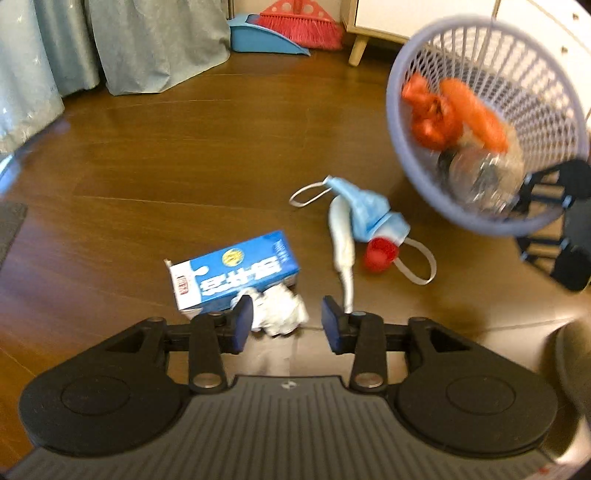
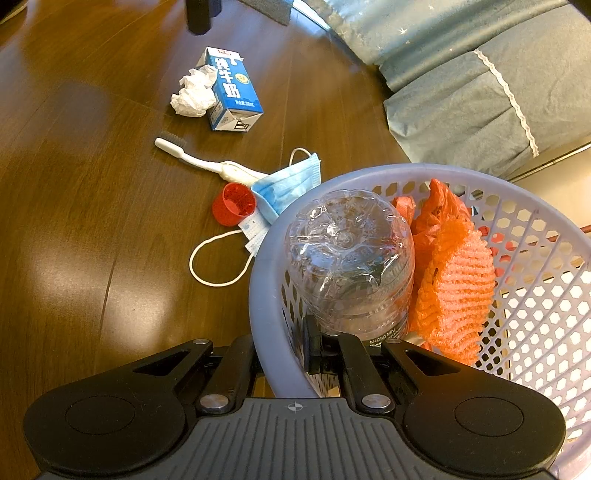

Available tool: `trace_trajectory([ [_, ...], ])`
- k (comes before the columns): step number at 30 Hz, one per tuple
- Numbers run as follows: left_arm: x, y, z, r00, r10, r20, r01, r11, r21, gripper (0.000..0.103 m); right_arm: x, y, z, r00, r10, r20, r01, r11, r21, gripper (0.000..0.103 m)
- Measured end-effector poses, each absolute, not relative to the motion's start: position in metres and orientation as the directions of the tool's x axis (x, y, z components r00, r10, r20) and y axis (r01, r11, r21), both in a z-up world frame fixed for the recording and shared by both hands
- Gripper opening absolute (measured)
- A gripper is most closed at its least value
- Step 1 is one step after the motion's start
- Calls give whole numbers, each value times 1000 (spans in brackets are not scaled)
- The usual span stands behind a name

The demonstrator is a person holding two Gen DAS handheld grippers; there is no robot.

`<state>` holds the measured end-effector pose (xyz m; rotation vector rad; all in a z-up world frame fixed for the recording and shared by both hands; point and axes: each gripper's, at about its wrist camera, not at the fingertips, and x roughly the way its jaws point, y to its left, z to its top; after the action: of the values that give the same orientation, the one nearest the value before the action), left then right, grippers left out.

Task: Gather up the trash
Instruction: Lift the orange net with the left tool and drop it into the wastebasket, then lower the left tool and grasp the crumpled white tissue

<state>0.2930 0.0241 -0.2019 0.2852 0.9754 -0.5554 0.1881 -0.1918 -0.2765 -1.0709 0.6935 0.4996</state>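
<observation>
My left gripper [image 1: 287, 325] is open just above the wooden floor, its blue pads either side of a crumpled white paper ball [image 1: 280, 309]. A blue milk carton [image 1: 236, 273] lies against the ball's left. A white toothbrush [image 1: 343, 243], a blue face mask [image 1: 369, 214] and a red cap [image 1: 379, 254] lie to the right. My right gripper [image 2: 284, 350] is shut on the rim of a lavender mesh basket [image 2: 369, 173], held tilted off the floor. Inside it are a clear plastic bottle [image 2: 351, 258] and orange netting [image 2: 454, 273]. In the right wrist view the paper ball [image 2: 194, 92], carton [image 2: 232, 90] and toothbrush [image 2: 199, 158] lie beyond the basket.
A blue dustpan [image 1: 258, 37] and red broom [image 1: 303, 22] stand by the far wall, next to a white cabinet on wooden legs [image 1: 358, 48]. Grey-green curtains [image 1: 110, 48] hang at the back left. A bed with a teal skirt [image 2: 461, 92] borders the floor in the right wrist view.
</observation>
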Motion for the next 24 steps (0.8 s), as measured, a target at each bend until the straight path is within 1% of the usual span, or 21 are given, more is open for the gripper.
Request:
trace_trajectory([
  [3,295,27,-210,432,-306,-848,548,836,-22,42,188,-192,-277,688,40,-725,-675,402,-619,3],
  [5,297,28,-216,434,-296,-851,542,840,-16,47,188,-192,-277,688,40,-725,-675,401,-619,3],
  [12,299,27,-231,411,-277,-869,521,853,-25,52,188,-192,-278,688,41,-725,-675,402,-618,3],
  [16,298,27,-236,400,-271,-876,523,852,-25,57,188,-192,-278,688,41,-724,-675,402,-619,3],
  [21,296,25,-241,386,-262,-885,526,850,-23,57,188,-192,-278,688,41,-725,-676,400,-619,3],
  [24,296,24,-243,386,-257,-886,527,850,-16,60,188,-192,-278,688,42,-724,-676,401,-619,3],
])
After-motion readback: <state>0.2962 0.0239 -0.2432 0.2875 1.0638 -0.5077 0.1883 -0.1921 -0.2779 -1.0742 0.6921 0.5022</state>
